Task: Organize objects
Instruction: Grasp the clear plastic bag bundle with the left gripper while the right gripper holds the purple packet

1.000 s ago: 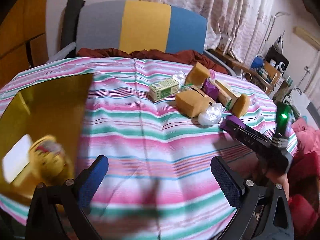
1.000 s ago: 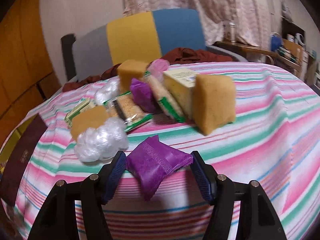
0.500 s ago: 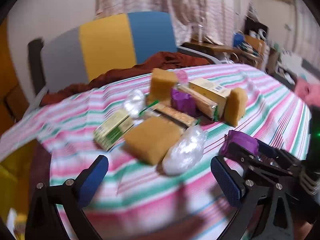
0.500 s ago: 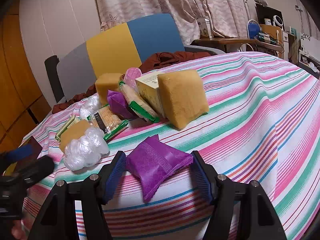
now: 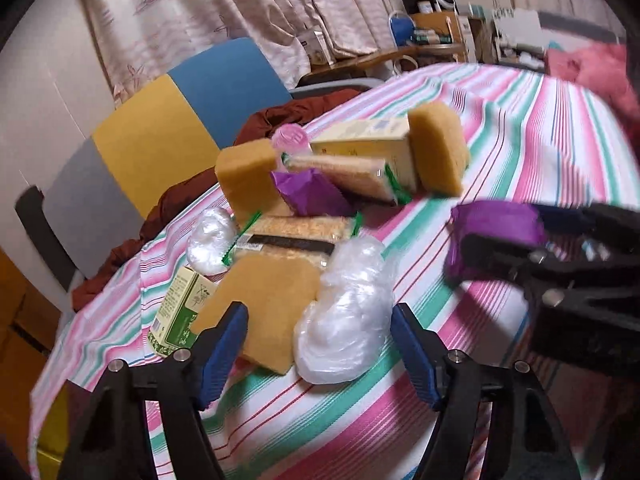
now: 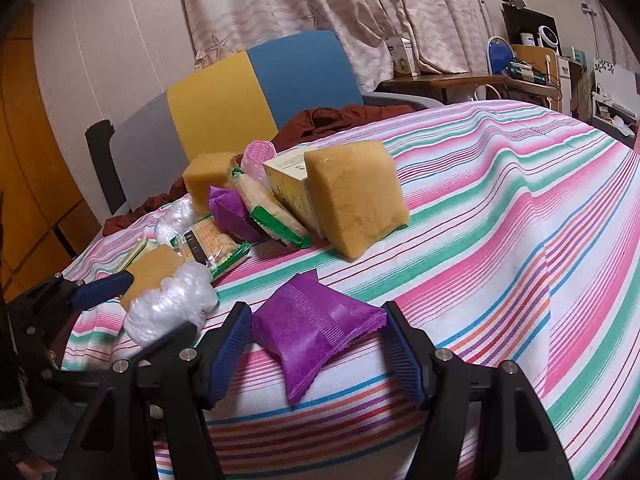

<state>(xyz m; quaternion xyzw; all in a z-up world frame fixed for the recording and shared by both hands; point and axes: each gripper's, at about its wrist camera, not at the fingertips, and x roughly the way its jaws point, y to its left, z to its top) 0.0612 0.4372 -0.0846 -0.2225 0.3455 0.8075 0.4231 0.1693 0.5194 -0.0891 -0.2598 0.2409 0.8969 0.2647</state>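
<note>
- Right gripper (image 6: 318, 354) clamped on the purple packet (image 6: 316, 330); both pads press its side edges, packet lifted just above the striped tablecloth (image 6: 500, 240); grip looks secure, no change needed.
- Left gripper (image 5: 320, 344) has just been closing from full width; jaws now partly closed with the clear plastic wad (image 5: 346, 312) and the near sponge (image 5: 266, 304) between them; whether either pad presses yet, cannot tell from this blurred frame.
- Judgement: step in hand is picking the next item with the left; two things sit in the gap, so centre on one, likely the wad, before closing.
- Wad is soft and slippery; close slowly, low on its bulk, or it may squirt out.
- Green box (image 5: 180, 312) lies just beside the sponge; keep the left pad clear of it.
- Remaining pile (far sponge (image 5: 438, 148), cracker packs) untouched; task early.
</note>
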